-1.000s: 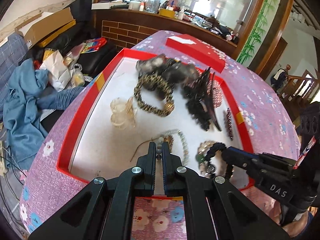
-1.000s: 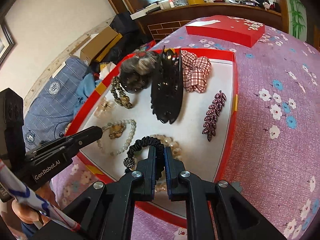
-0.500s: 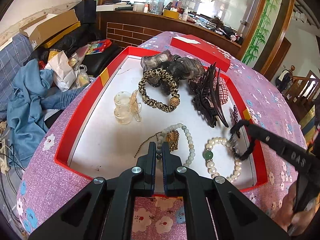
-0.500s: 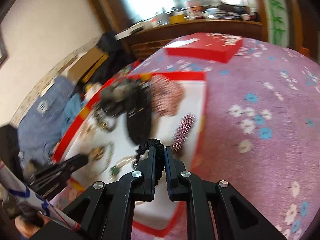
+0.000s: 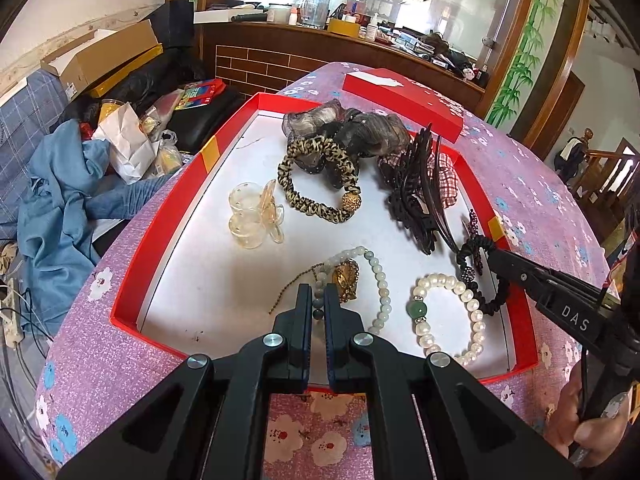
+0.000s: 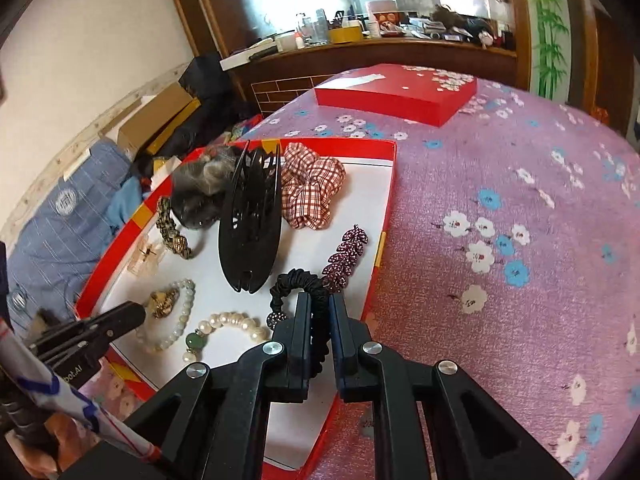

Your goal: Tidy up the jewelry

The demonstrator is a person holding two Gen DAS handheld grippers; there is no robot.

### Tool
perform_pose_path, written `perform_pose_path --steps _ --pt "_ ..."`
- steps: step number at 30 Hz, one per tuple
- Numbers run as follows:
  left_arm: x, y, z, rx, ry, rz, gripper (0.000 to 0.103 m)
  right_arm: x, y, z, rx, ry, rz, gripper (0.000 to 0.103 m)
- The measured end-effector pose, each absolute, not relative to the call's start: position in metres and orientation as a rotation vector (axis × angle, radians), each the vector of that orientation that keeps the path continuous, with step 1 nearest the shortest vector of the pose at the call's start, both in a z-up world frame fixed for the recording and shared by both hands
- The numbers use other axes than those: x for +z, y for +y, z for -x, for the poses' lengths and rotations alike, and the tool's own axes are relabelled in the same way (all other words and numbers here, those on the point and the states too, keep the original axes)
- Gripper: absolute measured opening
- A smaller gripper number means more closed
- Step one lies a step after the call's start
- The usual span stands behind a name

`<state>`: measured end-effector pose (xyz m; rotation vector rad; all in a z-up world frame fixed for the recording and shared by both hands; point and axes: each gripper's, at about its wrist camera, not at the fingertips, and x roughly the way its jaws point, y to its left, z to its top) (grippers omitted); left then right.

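I have the right gripper point(image 6: 319, 300) clenched on the black hair tie point(image 6: 298, 286), its coiled band pinched between the pads just above the lower right corner of the red tray point(image 6: 382, 240). In the left wrist view that same tie point(image 5: 478, 276) hangs at the right edge of the frame, beside the pearl bracelet point(image 5: 448, 316) with its green bead.

My left gripper point(image 5: 318, 300) is closed on the pale bead necklace point(image 5: 376, 280), gripping beads at the near end of the loop, low in the middle of the frame. A gold pendant point(image 5: 347, 280) lies inside that loop, touching the right fingertip.

Further up the tray I see a clear claw clip point(image 5: 254, 216) at centre left, a leopard-print scrunchie point(image 5: 316, 184) in the middle, and a grey gauzy hair bow point(image 5: 344, 128) behind it. The big black claw clip point(image 6: 250, 220) lies against the plaid scrunchie point(image 6: 312, 190), with a purple rhinestone barrette point(image 6: 346, 258) near the tray's right wall. A red lid point(image 6: 396, 90) sits on the floral cloth point(image 6: 520, 240) at upper centre.
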<state>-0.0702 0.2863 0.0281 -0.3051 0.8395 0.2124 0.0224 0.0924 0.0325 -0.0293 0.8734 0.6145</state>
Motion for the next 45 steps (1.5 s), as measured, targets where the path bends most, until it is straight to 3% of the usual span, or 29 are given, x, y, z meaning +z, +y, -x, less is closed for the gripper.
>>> perform_pose_path --steps 9,12,17,20,28,30,32,33,35,37,42,44,45 --pt "0.033 0.281 0.072 0.232 0.831 0.281 0.005 0.031 0.096 -0.014 0.627 0.854 0.072 0.013" --pt "0.034 0.280 0.073 0.242 0.830 0.276 0.005 0.036 0.092 -0.010 0.622 0.829 0.066 0.025" --pt "0.036 0.275 0.075 0.243 0.830 0.262 0.005 0.045 0.082 -0.003 0.625 0.814 0.040 0.029" --pt "0.041 0.270 0.078 0.245 0.822 0.243 0.005 0.051 0.076 0.006 0.628 0.795 0.024 0.042" --pt "0.039 0.269 0.081 0.267 0.836 0.239 0.006 0.058 0.070 0.020 0.640 0.806 0.027 0.043" --pt "0.038 0.271 0.081 0.280 0.847 0.245 0.010 0.059 0.067 0.024 0.642 0.806 0.026 0.044" --pt "0.037 0.271 0.083 0.288 0.852 0.241 0.033 0.060 0.063 0.028 0.641 0.810 0.024 0.047" --pt "0.038 0.269 0.083 0.285 0.847 0.233 0.037 0.061 0.061 0.030 0.641 0.813 0.020 0.050" --pt "0.041 0.265 0.085 0.297 0.844 0.216 0.056 0.064 0.056 0.035 0.639 0.814 0.016 0.056" --pt "0.045 0.261 0.089 0.307 0.834 0.207 0.063 0.066 0.051 0.042 0.623 0.810 0.018 0.062" --pt "0.064 0.252 0.116 0.322 0.742 0.223 0.067 0.077 0.038 0.067 0.559 0.767 0.043 0.081" --pt "0.070 0.250 0.135 0.378 0.670 0.232 0.082 0.083 0.035 0.087 0.512 0.720 0.087 0.088" --pt "0.072 0.247 0.147 0.418 0.630 0.229 0.085 0.084 0.035 0.095 0.492 0.703 0.105 0.090"
